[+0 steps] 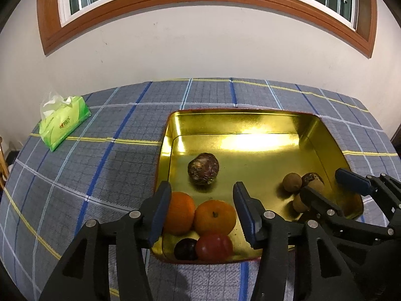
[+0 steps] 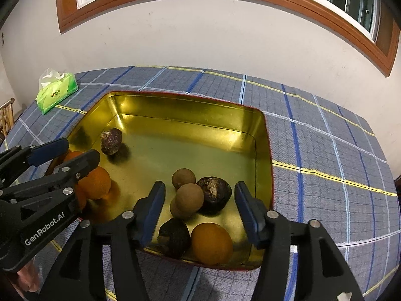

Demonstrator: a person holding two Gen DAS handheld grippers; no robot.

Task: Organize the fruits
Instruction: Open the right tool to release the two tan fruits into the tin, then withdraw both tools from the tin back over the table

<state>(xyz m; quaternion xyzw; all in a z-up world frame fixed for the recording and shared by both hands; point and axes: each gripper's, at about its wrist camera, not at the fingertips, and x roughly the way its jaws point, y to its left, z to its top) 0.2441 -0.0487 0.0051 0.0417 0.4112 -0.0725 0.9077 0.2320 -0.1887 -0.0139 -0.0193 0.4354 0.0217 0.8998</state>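
Note:
A gold metal tray (image 1: pixel 250 125) (image 2: pixel 190 115) lies on the plaid tablecloth and holds the fruit. My left gripper (image 1: pixel 203 215) is open above the tray's near left corner, its fingers either side of two oranges (image 1: pixel 215 217), a red tomato-like fruit (image 1: pixel 213 247) and a dark plum (image 1: pixel 186 248). A dark mottled fruit (image 1: pixel 203 168) lies further in. My right gripper (image 2: pixel 200 213) is open over the near right corner, around three brown round fruits (image 2: pixel 189 197), two dark fruits (image 2: pixel 214 193) and an orange (image 2: pixel 211 243). Each gripper shows at the edge of the other's view.
A green tissue pack (image 1: pixel 64 123) (image 2: pixel 56 91) lies at the table's far left. The table (image 1: pixel 100 175) stands against a white wall under a wood-framed window. A wooden chair (image 2: pixel 6 118) shows past the left edge.

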